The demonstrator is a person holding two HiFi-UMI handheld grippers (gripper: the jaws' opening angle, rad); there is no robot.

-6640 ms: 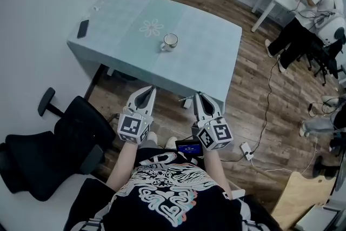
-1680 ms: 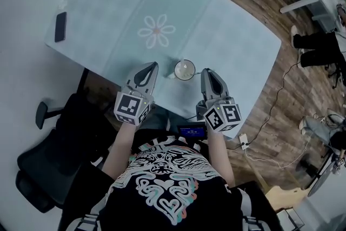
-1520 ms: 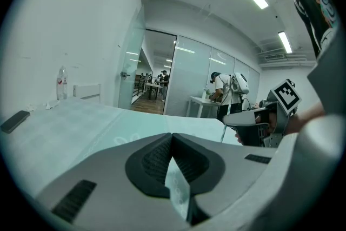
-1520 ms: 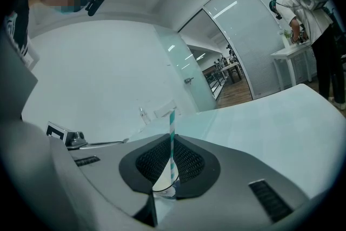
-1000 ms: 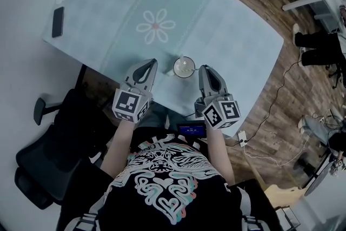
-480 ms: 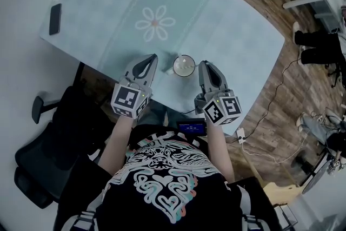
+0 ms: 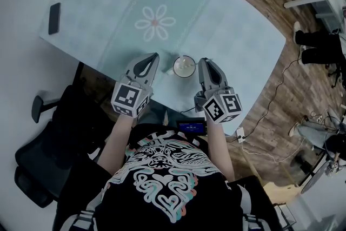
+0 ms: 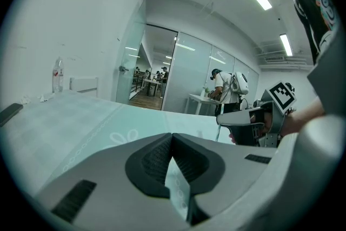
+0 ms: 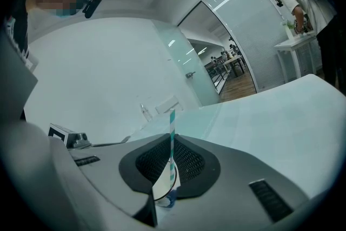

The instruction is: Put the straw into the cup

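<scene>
Your right gripper point(image 9: 173, 139) had its jaws brought together on the striped straw point(image 9: 172, 120). The straw stood upright along the line where they met, with a short length showing above the tips. Below the tips it ran down toward the mouth of the cup point(image 7: 184, 66), which showed through the gap under the jaws. It could not be settled whether its lower end had entered the cup or hung just over the rim. Your left gripper point(image 8: 172, 137) was closed with nothing in it; only patterned cloth showed through its gap. In the head view the cup stood near the front edge of the counter point(image 7: 238, 24), between the two grippers and just beside each. A phone point(image 7: 54, 10) lay well apart at the far left. Assessment: the insertion step was in hand and release was not yet made. The straw looked like paper, so it was judged light, thin, easily crushed and liable to swivel in a firm pinch. The hold on its upper part appeared sound, since it left the lower length free to go in. The cup looked light and could slide on the cloth or tip if the straw pressed on its rim. Your empty left gripper was well placed to steady it.
</scene>
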